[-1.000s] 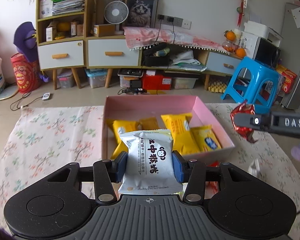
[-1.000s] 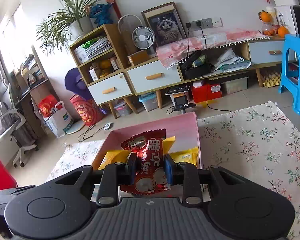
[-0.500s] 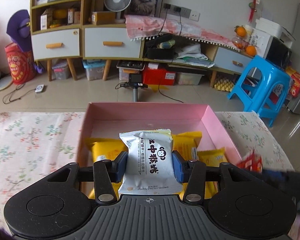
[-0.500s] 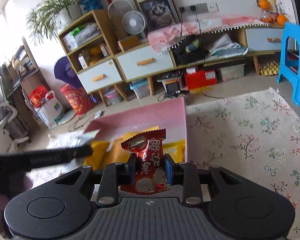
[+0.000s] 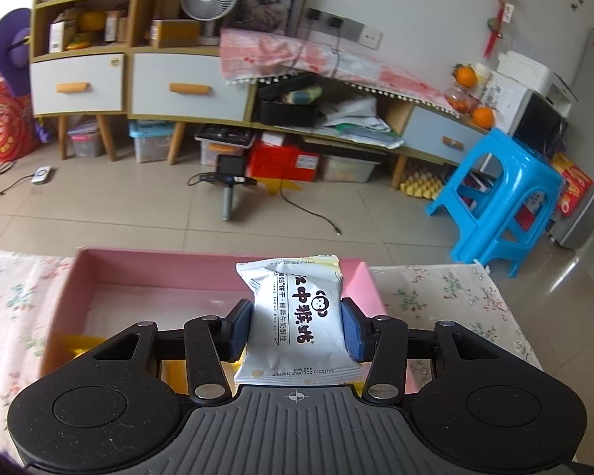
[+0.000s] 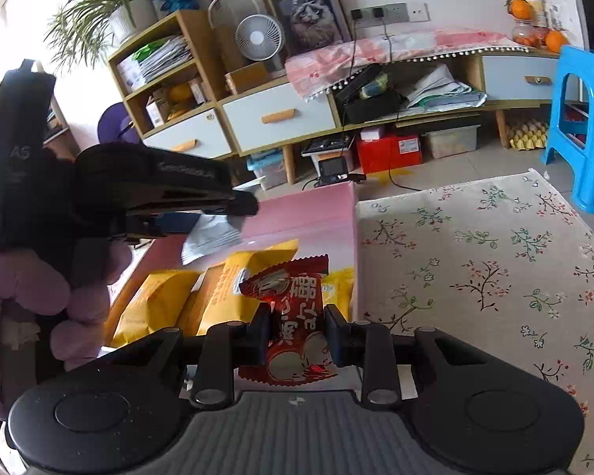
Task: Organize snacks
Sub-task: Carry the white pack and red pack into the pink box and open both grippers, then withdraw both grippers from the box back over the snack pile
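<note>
Left tongs (image 5: 297, 330): closed partway on a white snack packet (image 5: 297, 316), blue pads (image 5: 350, 334) pressing both its side edges; packet upright, printed face to the camera, held above the pink box (image 5: 158, 261), over the right part of its far half. Right tongs (image 6: 297, 330): nearly fully closed, pinching a red snack packet (image 6: 293, 328) at its narrow middle; packet upright, crimped top edge flaring above the pads, held above the near right corner of the pink box (image 6: 348, 213). Yellow snack packets (image 6: 202, 301) lying inside the box, side by side in its near part, below and left of the red packet. Box on a table with a floral cloth (image 6: 475, 269). From the right wrist view, left tongs (image 6: 241, 208) seen side-on at left, over the box, white packet (image 6: 210, 233) hanging from them; gloved hand (image 6: 35, 289) behind.
</note>
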`<state>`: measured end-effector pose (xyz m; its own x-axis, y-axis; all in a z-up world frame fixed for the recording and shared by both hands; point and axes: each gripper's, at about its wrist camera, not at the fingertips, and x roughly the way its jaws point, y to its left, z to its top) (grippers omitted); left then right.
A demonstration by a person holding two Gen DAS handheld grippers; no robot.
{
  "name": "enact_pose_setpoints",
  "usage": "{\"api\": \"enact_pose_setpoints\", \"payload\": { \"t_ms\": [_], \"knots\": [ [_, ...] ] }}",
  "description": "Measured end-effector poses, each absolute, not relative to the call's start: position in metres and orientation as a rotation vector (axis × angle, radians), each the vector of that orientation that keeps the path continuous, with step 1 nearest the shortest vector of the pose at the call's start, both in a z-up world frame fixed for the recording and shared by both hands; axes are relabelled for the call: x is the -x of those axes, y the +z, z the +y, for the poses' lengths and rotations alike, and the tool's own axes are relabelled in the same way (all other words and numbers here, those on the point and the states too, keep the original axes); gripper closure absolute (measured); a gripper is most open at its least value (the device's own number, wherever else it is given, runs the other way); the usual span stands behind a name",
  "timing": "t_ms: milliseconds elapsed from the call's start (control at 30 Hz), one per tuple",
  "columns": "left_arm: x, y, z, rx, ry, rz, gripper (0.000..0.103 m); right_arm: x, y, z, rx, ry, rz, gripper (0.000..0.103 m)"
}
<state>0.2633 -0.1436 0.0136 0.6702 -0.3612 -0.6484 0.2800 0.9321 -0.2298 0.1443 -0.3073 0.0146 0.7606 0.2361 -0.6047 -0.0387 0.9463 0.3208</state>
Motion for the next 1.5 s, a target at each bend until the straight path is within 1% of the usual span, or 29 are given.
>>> {"api": "enact_pose_setpoints", "payload": {
  "t_ms": [200,267,333,400,433,467,533,600,667,733,767,867,1000,1100,1167,1200,1267,1400,1500],
  "knots": [
    [-0.274,0.003,-0.159,0.135,-0.357,0.768,0.058,-0.147,0.009,-0.315,-0.349,0.125,0.680,0.084],
    [-0.276,0.001,-0.160,0.155,-0.350,0.774,0.058,-0.147,0.008,-0.317,-0.368,0.120,0.676,0.081],
    [-0.278,-0.002,-0.160,0.181,-0.344,0.781,0.056,-0.148,0.008,-0.320,-0.396,0.116,0.675,0.081],
    [-0.279,-0.005,-0.158,0.206,-0.326,0.786,0.052,-0.148,0.009,-0.322,-0.414,0.115,0.673,0.076],
    [-0.278,-0.005,-0.156,0.213,-0.322,0.786,0.050,-0.148,0.010,-0.322,-0.418,0.113,0.671,0.069],
    [-0.277,-0.005,-0.155,0.217,-0.321,0.785,0.048,-0.147,0.011,-0.323,-0.419,0.108,0.668,0.065],
    [-0.275,-0.004,-0.151,0.224,-0.321,0.784,0.039,-0.147,0.011,-0.324,-0.423,0.104,0.667,0.063],
    [-0.273,-0.003,-0.147,0.228,-0.333,0.793,0.035,-0.147,0.012,-0.326,-0.437,0.100,0.671,0.058],
    [-0.269,-0.002,-0.142,0.224,-0.334,0.802,0.034,-0.148,0.013,-0.327,-0.448,0.094,0.670,0.054],
    [-0.264,-0.001,-0.137,0.218,-0.331,0.810,0.031,-0.147,0.015,-0.326,-0.452,0.095,0.669,0.050],
    [-0.262,0.000,-0.135,0.213,-0.330,0.812,0.031,-0.146,0.016,-0.327,-0.453,0.098,0.669,0.047],
    [-0.251,0.002,-0.127,0.194,-0.328,0.810,0.030,-0.144,0.019,-0.325,-0.447,0.105,0.668,0.040],
    [-0.236,0.004,-0.117,0.166,-0.324,0.804,0.027,-0.139,0.023,-0.320,-0.409,0.110,0.670,0.037],
    [-0.225,0.007,-0.106,0.159,-0.318,0.799,0.027,-0.135,0.028,-0.315,-0.389,0.117,0.669,0.033],
    [-0.215,0.009,-0.098,0.156,-0.311,0.796,0.026,-0.132,0.031,-0.313,-0.376,0.125,0.665,0.028],
    [-0.210,0.010,-0.094,0.156,-0.306,0.792,0.026,-0.131,0.033,-0.312,-0.368,0.128,0.663,0.027],
    [-0.199,0.013,-0.084,0.153,-0.297,0.781,0.022,-0.127,0.036,-0.309,-0.351,0.133,0.663,0.022],
    [-0.176,0.018,-0.065,0.147,-0.284,0.756,0.017,-0.120,0.039,-0.306,-0.339,0.144,0.675,0.020],
    [-0.159,0.018,-0.052,0.126,-0.276,0.749,0.015,-0.115,0.039,-0.302,-0.325,0.141,0.692,0.016]
  ]
}}
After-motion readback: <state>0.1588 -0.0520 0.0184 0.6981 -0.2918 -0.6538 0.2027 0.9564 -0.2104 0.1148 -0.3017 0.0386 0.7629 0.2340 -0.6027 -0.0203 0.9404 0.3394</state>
